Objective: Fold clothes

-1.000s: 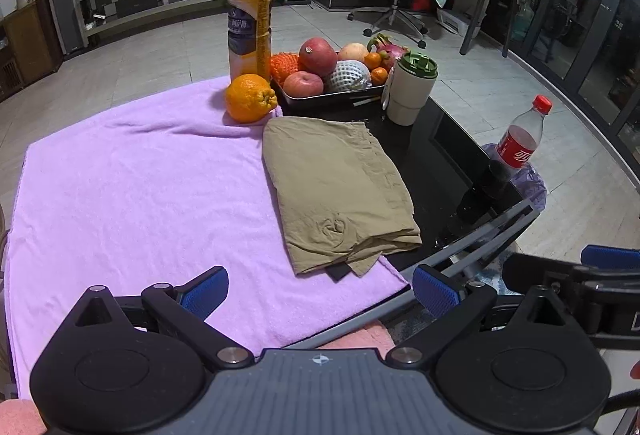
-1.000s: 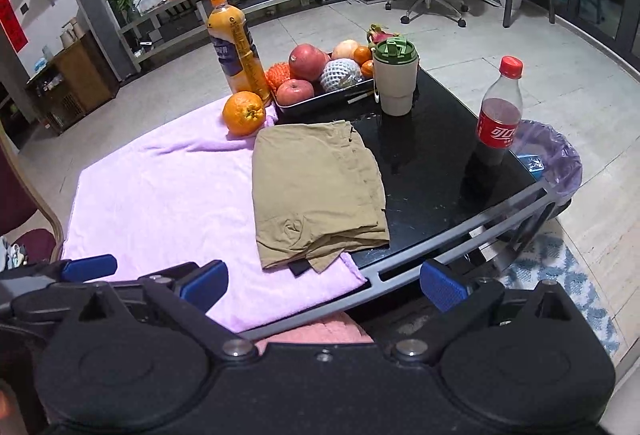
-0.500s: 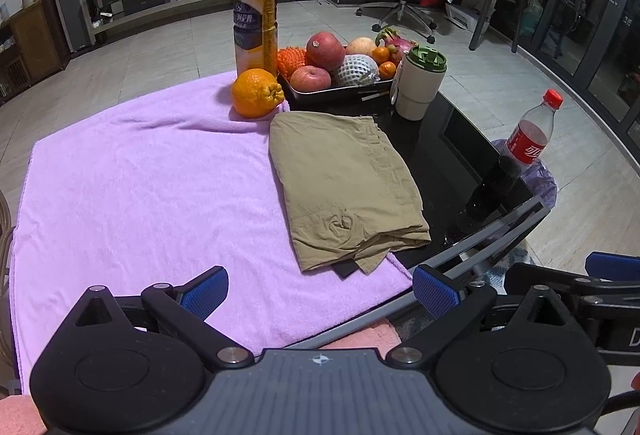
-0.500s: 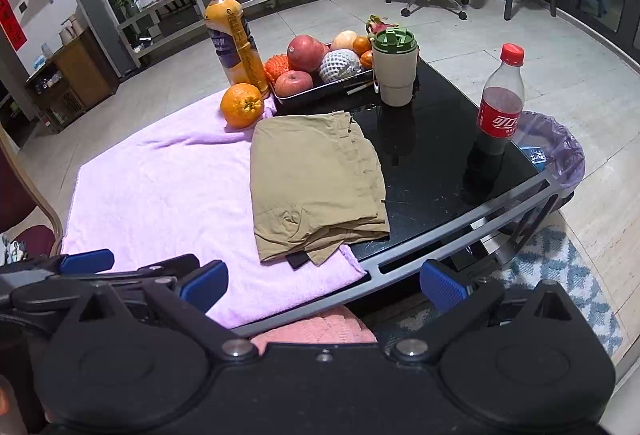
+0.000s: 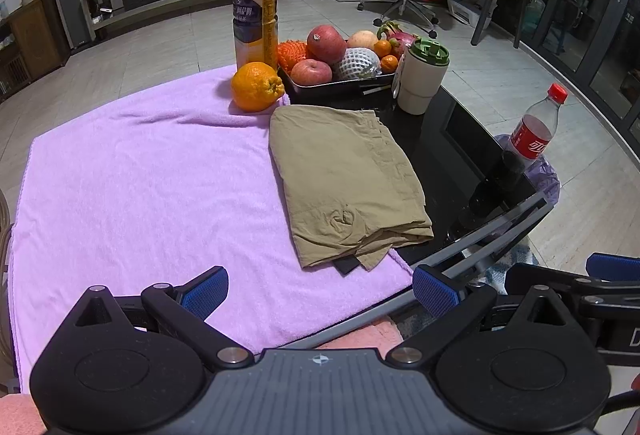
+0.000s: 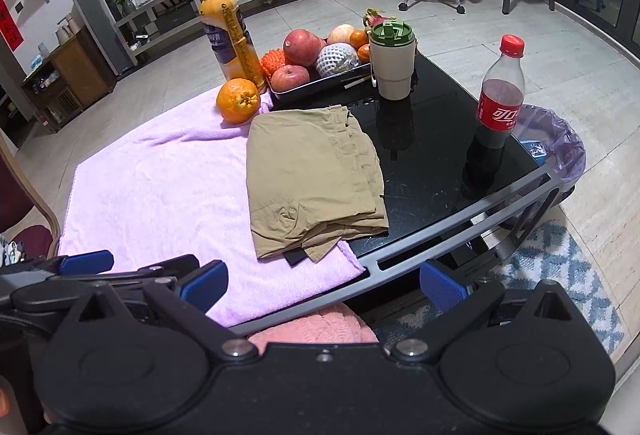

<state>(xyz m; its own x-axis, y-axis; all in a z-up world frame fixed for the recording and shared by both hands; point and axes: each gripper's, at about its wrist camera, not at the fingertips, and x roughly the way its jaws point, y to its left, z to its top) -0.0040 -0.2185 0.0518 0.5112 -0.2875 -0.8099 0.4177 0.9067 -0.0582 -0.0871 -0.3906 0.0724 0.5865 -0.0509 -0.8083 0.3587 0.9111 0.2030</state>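
Right wrist: folded shorts (image 6: 314, 179) lengthwise away.

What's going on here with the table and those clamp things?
A person is folding clothes with a handheld two-finger tool in each hand. A khaki garment already lies folded on the purple towel, near its right edge, partly over the black table. Both the left gripper and the right gripper are open, held back at the near edge, touching nothing. A fruit tray, juice bottle, cup and cola bottle stand behind.
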